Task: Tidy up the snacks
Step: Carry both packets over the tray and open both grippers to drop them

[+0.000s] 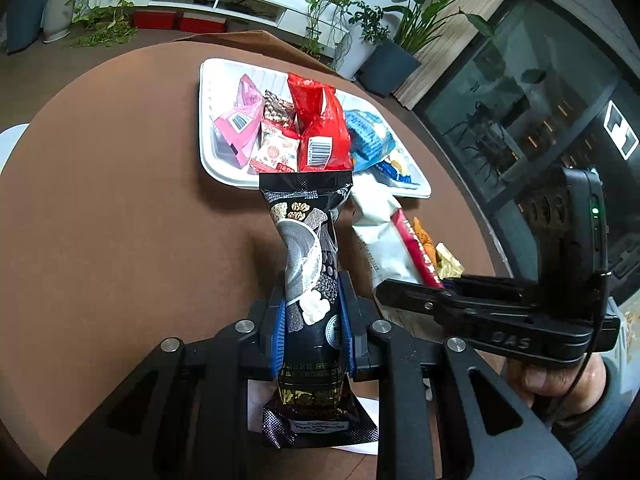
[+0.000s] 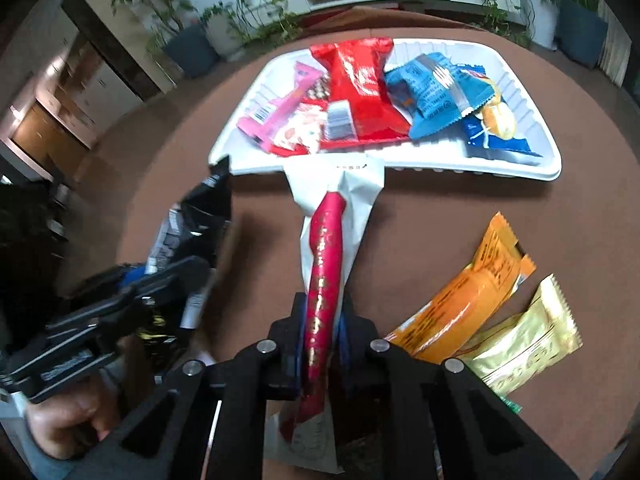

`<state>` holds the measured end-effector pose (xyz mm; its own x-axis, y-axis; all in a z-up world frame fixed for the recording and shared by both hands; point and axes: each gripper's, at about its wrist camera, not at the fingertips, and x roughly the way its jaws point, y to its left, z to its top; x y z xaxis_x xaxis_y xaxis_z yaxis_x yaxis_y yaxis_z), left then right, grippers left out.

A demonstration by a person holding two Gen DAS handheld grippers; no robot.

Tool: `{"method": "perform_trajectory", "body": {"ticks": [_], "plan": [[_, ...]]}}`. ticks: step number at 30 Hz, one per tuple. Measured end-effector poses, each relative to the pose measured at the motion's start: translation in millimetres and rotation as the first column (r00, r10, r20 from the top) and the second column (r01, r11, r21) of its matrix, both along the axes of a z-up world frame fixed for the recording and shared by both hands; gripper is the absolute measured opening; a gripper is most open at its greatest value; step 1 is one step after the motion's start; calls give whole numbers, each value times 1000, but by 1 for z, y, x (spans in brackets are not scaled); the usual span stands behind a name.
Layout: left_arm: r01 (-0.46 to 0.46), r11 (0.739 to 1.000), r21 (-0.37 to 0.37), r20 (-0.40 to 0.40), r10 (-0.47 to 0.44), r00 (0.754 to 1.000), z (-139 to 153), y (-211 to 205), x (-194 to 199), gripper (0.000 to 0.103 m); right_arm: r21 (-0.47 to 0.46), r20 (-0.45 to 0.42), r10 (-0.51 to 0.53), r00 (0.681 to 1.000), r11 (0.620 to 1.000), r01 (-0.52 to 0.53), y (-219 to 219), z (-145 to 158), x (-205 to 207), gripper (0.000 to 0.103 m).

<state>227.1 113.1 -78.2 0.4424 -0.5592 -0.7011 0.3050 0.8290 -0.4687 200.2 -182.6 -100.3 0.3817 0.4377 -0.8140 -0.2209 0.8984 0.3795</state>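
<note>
A round brown matte tabletop (image 1: 120, 208) carries a white rectangular plastic tray with ribbed walls (image 2: 532, 120); in it lie crinkled foil snack packets, a glossy red pouch with a barcode (image 1: 320, 128), a pink wrapper (image 1: 240, 120), a small red-and-white patterned packet (image 1: 276, 148), a light blue packet with serrated ends (image 2: 436, 92) and a darker blue packet printed with yellow pieces (image 2: 492, 128) beneath it.

The left tongs (image 1: 312, 336) are closed tight on a glossy black foil snack bag printed with grains and nuts (image 1: 304, 240); the blue ribbed pads (image 1: 279, 332) pinch its waist so the film twists, and its flat sealed top edge points toward the tray's near rim, just short of the red pouch.

The right tongs (image 2: 322, 332) are likewise closed, clamped on a white crumpled packet with a long red strip down its middle (image 2: 332, 216); the packet runs forward from the fingers and its wide sealed end reaches the tray's near rim, whether touching it cannot be told.

On the bare tabletop to the right of that packet lie an orange foil packet (image 2: 468, 292) and a pale gold foil packet with zigzag edges (image 2: 528, 340), side by side and overlapping at their near ends; a bare hand (image 2: 64, 420) grips the left tool's handle.
</note>
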Motion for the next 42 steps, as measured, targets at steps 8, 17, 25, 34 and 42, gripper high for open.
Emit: {"method": "perform_trajectory", "body": {"ticks": [8,17,25,34,42], "plan": [[-13,996,-85,6,14,1000,18,7,-4,20,312,4,-21,1000,950,19,-30,27,-14,15],[-26,988,-151,22,30,999,49,12,28,20,485,39,-170,985,865,130,-119,66,6,15],[-51,981,-188,-1,52,999,66,15,92,20,480,84,-238,968,861,170,-174,91,69,15],[-75,990,-120,-14,74,997,53,-6,135,20,231,122,-154,981,965,123,-143,76,132,15],[-84,996,-16,-24,83,996,32,-28,146,20,20,73,-105,992,994,104,-112,30,150,15]]}}
